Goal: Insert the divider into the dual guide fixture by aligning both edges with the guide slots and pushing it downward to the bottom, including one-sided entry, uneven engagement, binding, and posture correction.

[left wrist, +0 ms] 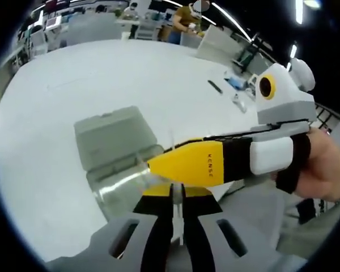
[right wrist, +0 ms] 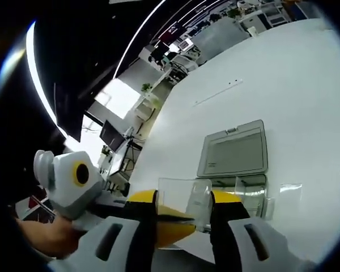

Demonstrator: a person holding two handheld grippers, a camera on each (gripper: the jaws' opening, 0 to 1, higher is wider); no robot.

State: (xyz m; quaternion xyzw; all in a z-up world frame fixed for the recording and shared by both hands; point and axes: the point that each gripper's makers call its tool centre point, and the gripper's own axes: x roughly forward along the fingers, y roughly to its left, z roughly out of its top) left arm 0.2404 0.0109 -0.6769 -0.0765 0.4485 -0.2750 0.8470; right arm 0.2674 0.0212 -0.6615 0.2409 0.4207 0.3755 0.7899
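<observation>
Reads "KENSE" on the yellow right gripper (left wrist: 158,167). Holds the clear divider (right wrist: 184,204) between spread jaws. Left gripper (left wrist: 177,195) pinched nearly closed over the grey fixture (left wrist: 116,144).

The table (left wrist: 73,68) is seen to be plain white. A grey box (right wrist: 235,148) with an open grey lid is seen on it. The divider (right wrist: 184,203) is seen to be clear, like glass. The right gripper (left wrist: 158,165) is coloured yellow at its tips, with black behind them and then white and grey; small dark letters are printed on the yellow. The left gripper (left wrist: 177,195) is coloured grey and black. A yellow ring with a black middle is painted on a white part.
</observation>
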